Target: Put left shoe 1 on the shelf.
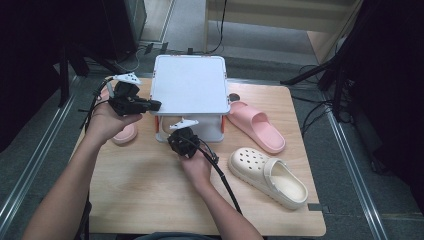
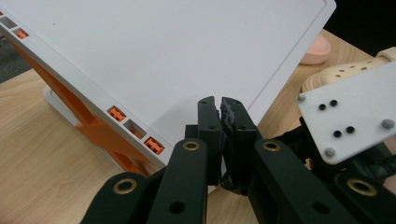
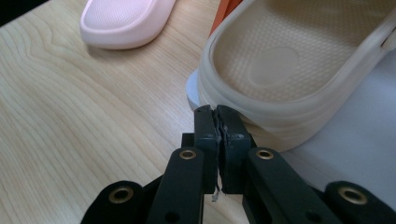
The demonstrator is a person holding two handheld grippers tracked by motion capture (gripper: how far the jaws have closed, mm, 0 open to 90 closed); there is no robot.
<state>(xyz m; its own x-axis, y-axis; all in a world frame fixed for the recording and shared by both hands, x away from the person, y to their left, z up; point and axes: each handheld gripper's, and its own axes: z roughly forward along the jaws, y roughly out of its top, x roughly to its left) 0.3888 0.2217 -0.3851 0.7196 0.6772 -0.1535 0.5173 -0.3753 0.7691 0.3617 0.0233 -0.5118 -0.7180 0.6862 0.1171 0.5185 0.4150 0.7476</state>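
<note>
Jaws shut, beige clog point(image 3: 299, 70) cropped, half under white rack point(image 1: 189, 85)

My right jaws, pressed together, sit against the heel rim of a cream clog point(image 3: 299, 70) — soft, thick-walled, its footbed stippled, lying sole-down on the lower shelf of the white rack point(image 1: 190, 85) with the heel toward me. Its twin point(image 1: 267, 176) rests on the table at about four o'clock from the rack, perforated toe pointing to ten o'clock, upright.
</note>
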